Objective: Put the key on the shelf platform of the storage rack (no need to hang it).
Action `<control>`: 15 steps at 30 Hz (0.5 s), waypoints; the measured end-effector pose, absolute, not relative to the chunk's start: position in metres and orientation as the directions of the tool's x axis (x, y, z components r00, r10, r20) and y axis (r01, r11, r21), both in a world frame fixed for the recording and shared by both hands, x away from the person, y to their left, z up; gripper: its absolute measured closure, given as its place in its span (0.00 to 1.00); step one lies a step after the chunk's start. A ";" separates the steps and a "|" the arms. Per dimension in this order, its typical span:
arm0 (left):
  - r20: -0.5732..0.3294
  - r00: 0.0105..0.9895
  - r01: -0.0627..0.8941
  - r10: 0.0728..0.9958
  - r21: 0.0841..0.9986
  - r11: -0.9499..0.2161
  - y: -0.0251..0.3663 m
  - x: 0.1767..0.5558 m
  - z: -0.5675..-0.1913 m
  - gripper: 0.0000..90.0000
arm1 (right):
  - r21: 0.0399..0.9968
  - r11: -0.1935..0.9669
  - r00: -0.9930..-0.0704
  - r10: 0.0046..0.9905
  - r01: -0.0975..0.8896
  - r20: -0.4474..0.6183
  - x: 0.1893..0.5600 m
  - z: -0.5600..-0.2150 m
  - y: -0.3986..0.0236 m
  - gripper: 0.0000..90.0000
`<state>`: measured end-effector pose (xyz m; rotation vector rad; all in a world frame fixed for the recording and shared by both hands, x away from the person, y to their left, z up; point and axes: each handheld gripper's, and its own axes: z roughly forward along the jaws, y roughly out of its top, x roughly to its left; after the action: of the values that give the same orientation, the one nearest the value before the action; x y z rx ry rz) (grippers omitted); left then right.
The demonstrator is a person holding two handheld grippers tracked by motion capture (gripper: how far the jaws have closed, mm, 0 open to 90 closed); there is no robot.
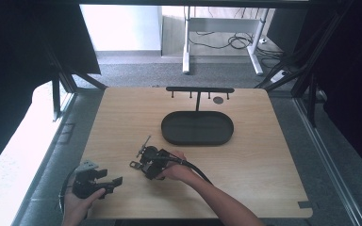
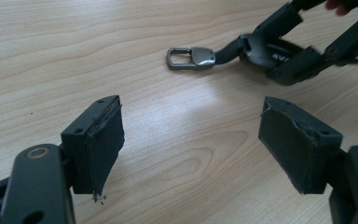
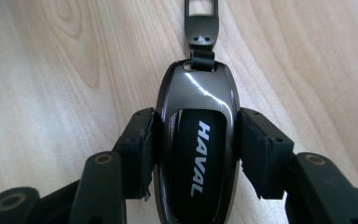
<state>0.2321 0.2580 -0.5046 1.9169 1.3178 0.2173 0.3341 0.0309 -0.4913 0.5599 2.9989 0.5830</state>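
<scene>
Item 1, nearest: left tongs [image 1: 114,181], at the near left edge of the table [image 1: 264,155], jaws spread wide, nothing between the pads [image 2: 105,140], idle.

Item 2: right tongs [image 1: 143,162], mid-table, jaws closed on the 2 flanks of a car key fob [image 3: 198,154], glossy dark shell lettered HAVAL. The fob lies flat on the table; its short strap and metal clasp [image 2: 190,58] point away from the hand.

Item 3, farther: black oval tray [image 1: 197,128], nothing in it, well apart from the fob.

Item 4, farthest: black hook rack [image 1: 200,89] rising behind the tray.

Status, as judged: grasp secured; lift not yet shown. Remaining: carry the fob and set it in the tray or hang it on the rack.
</scene>
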 end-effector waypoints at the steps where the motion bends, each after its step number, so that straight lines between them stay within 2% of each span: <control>1: -0.278 0.449 0.717 0.849 0.680 -0.157 0.258 0.232 -0.505 0.25 | 0.376 0.861 -0.934 0.354 0.342 0.038 0.334 -0.489 0.030 0.55; 15: -0.274 0.449 0.714 0.850 0.682 -0.157 0.258 0.232 -0.504 0.25 | 0.452 0.828 -0.933 0.360 0.332 0.025 0.334 -0.450 0.007 0.55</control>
<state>0.2323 0.2585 -0.5042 1.9186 1.3146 0.2208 0.3342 0.0070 -0.4498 0.5581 2.9447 0.7106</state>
